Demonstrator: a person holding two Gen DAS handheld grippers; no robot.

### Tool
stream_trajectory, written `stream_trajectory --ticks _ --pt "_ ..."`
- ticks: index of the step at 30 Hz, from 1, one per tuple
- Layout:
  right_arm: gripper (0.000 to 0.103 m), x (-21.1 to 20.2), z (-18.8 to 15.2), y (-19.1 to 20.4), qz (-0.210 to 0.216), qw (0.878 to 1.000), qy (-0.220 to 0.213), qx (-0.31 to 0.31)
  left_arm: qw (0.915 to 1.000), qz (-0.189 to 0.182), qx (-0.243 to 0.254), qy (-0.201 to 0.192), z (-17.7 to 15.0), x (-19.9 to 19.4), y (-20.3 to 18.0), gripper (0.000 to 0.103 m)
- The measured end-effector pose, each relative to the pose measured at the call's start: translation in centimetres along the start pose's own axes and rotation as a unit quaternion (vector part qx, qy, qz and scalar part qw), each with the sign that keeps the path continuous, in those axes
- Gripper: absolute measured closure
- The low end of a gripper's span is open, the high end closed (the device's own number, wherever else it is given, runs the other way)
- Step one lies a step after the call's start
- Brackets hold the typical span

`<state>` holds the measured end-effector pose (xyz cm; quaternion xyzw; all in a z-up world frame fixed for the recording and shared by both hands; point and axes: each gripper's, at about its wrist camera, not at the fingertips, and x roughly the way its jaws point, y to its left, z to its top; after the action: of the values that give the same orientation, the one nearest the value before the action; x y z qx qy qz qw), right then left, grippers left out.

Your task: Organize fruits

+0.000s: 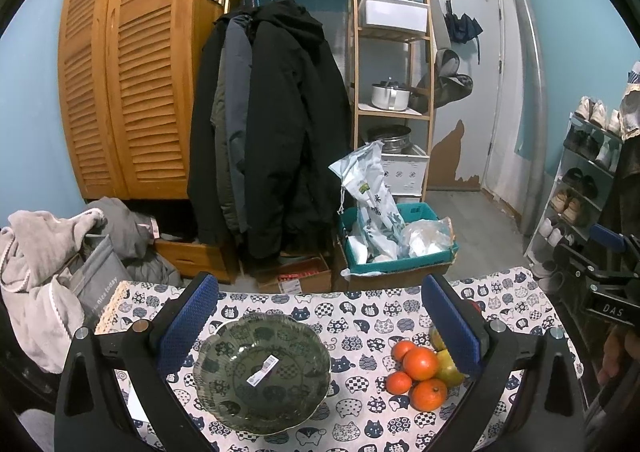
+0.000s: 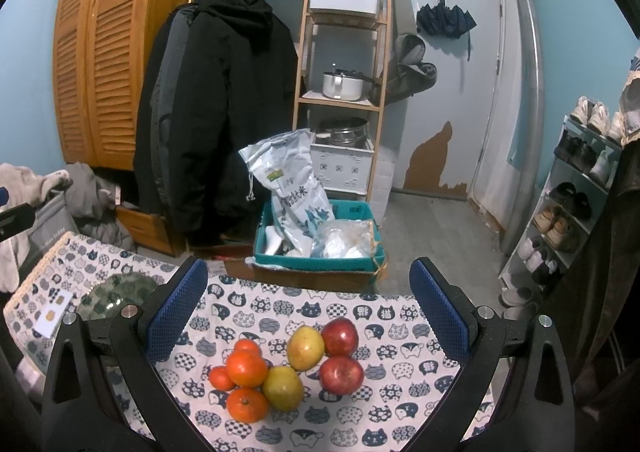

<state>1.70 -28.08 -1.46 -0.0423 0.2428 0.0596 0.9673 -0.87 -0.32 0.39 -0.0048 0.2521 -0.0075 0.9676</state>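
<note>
A dark green glass bowl [image 1: 262,372] with a sticker stands empty on the cat-print tablecloth [image 1: 360,316], between the fingers of my open left gripper [image 1: 320,328]. Right of it lies a pile of fruit: several oranges [image 1: 420,363] and a yellow-green pear [image 1: 450,368]. In the right wrist view my open right gripper [image 2: 308,324] hovers over the pile: oranges [image 2: 247,368], two pears [image 2: 305,348] and two red apples [image 2: 341,374]. The bowl [image 2: 120,292] shows at far left there. Both grippers are empty.
The table's far edge drops to the floor, where a teal box [image 2: 320,252] with a rice bag stands on cardboard. Coats hang behind, a wooden shelf stands beside them, and a shoe rack [image 2: 568,212] is at right. Laundry lies at left [image 1: 44,280].
</note>
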Motion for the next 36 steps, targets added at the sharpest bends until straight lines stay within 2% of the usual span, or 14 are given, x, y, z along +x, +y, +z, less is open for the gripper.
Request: stream_trajectory --ticks 36 --pt "0.004 -0.8 1.0 -0.8 -0.003 1.000 -0.008 0.001 1.0000 0.003 -0.005 -0.002 -0.1 -0.2 0.1 0.000"
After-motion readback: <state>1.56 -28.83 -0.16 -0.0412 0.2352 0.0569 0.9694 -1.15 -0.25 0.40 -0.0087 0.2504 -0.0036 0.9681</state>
